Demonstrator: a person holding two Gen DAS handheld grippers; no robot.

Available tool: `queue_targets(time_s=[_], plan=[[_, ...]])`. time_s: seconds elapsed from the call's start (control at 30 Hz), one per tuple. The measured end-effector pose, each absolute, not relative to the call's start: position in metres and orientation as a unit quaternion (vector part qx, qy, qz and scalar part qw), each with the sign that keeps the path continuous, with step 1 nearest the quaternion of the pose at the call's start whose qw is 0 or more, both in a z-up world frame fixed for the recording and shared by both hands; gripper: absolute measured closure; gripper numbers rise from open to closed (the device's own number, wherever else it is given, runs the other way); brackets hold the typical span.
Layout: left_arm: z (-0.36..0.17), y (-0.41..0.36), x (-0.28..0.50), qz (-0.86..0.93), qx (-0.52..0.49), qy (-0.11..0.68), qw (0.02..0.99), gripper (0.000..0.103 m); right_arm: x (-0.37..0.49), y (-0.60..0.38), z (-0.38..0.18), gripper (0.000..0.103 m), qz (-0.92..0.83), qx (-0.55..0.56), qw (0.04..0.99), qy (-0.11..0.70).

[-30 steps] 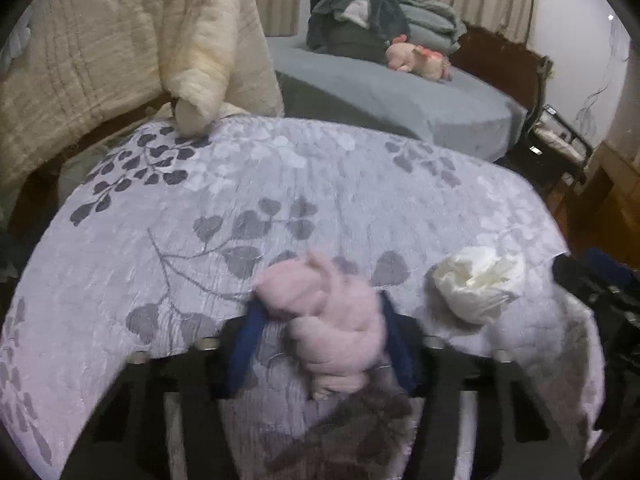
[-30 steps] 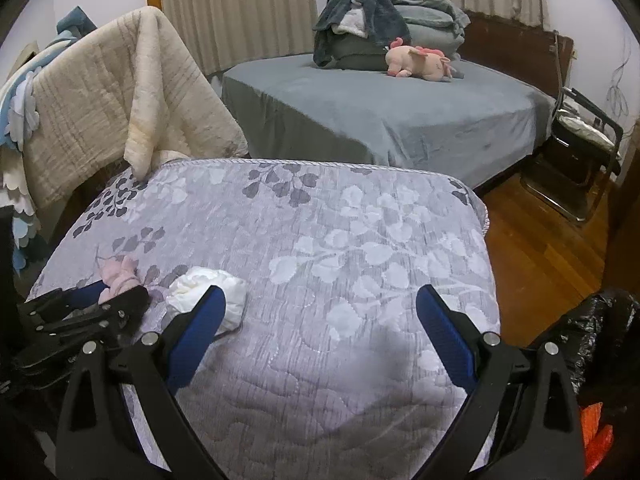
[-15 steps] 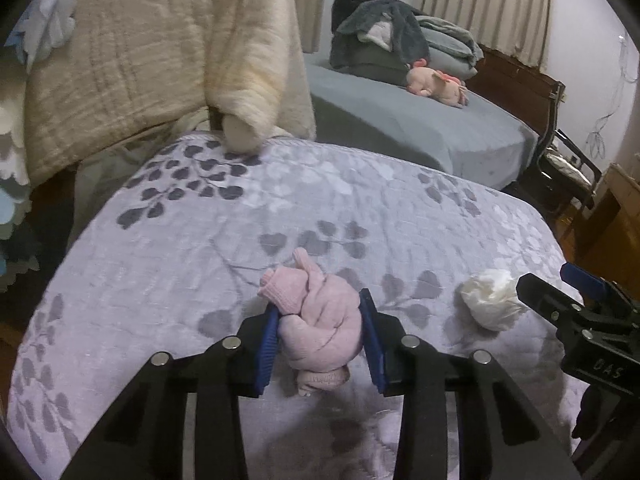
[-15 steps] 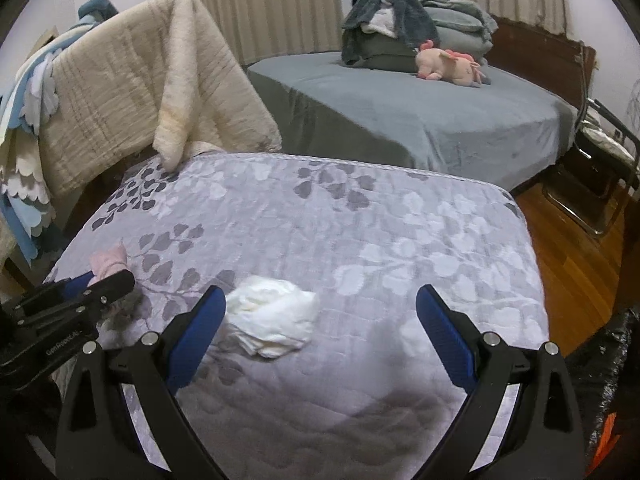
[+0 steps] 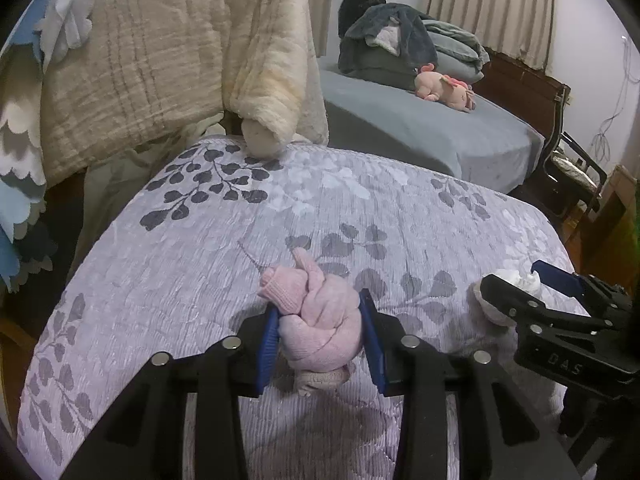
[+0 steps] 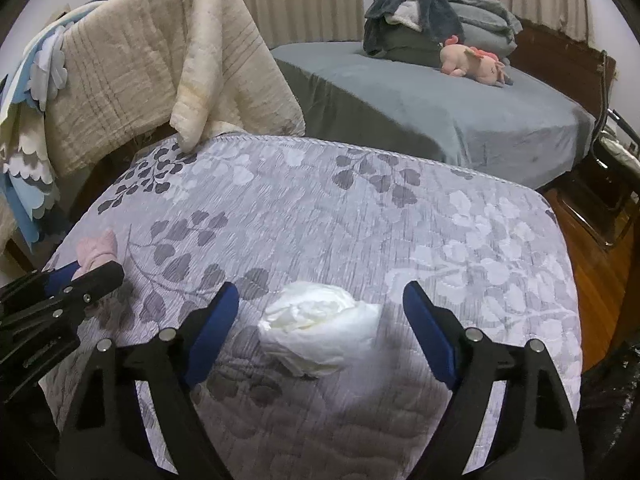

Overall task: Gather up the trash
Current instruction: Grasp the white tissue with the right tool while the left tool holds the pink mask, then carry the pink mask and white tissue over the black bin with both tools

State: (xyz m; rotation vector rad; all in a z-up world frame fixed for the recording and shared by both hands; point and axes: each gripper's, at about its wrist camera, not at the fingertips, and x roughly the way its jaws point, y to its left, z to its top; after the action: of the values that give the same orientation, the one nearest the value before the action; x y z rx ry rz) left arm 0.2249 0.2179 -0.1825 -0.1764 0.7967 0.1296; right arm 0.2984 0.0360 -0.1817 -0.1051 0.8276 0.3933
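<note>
My left gripper (image 5: 320, 340) is shut on a knotted pink sock bundle (image 5: 316, 320), held just above the lilac leaf-print quilt (image 5: 240, 248). The bundle and left gripper also show at the left of the right wrist view (image 6: 94, 254). My right gripper (image 6: 320, 320) is open, its blue pads either side of a crumpled white tissue (image 6: 320, 326) that lies on the quilt. In the left wrist view the tissue (image 5: 500, 302) is partly hidden behind the right gripper's fingers (image 5: 520, 300).
A cream blanket (image 5: 168, 64) hangs at the quilt's far left edge. A grey-blue bed (image 6: 440, 100) with piled clothes and a pink plush toy (image 6: 476, 60) stands behind. Wooden floor (image 6: 592, 280) and a dark chair lie to the right. A black bag (image 6: 616, 392) shows at lower right.
My left gripper closed on the pink bundle and lifted it slightly. My right gripper moved left until the white tissue sat between its open fingers.
</note>
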Motion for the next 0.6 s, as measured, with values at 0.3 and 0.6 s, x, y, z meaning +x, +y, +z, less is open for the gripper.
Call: queue_targets(time_s=[0.3, 0.6], plan=[[-0.182, 0.218, 0.22, 0.065, -0.085, 0.388, 0.916, 0.066, 0.298, 0.038, -0.188, 0.054, 0.198, -0.054, 0.887, 0.414], [-0.177, 0.213, 0.214, 0.066, -0.083, 0.386, 0.917, 0.066, 0.29, 0.03, -0.172, 0.06, 0.207, -0.044, 0.891, 0.402]])
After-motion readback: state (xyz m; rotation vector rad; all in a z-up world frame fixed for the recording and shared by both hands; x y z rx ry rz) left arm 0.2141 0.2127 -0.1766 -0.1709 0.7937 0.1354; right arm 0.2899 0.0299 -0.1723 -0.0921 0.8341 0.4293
